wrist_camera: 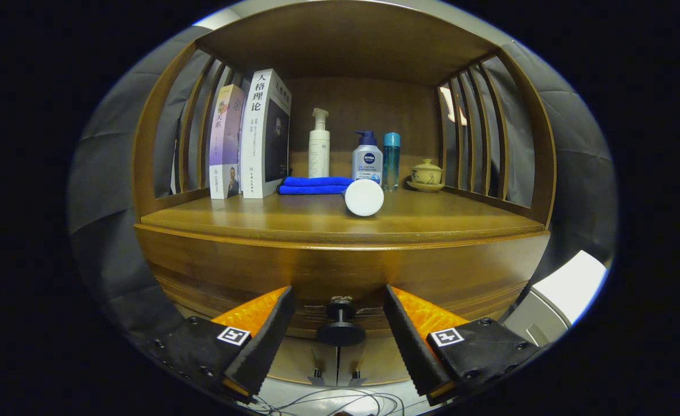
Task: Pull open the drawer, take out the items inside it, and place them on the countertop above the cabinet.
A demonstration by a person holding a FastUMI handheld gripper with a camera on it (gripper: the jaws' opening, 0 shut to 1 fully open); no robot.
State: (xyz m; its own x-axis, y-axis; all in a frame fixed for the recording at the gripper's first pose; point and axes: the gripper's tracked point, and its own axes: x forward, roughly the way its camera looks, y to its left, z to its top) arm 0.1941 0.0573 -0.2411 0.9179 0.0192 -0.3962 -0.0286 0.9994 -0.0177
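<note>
A wooden cabinet faces me, its closed drawer front (340,271) just ahead of the fingers. The drawer's dark round knob (341,323) stands between my two fingers, untouched by either pad. My gripper (337,338) is open, its black fingers with orange sides spread on both sides of the knob. Above the drawer lies the countertop (293,219). A white round container (364,197) lies on its side on the countertop near the middle. The drawer's inside is hidden.
At the back of the countertop stand two books (253,138), a folded blue cloth (314,185), a white pump bottle (319,145), a blue-capped pump bottle (367,157), a slim blue bottle (391,160) and a lidded cup on a saucer (426,174). Slatted wooden sides enclose the shelf. Cables (328,401) lie on the floor below.
</note>
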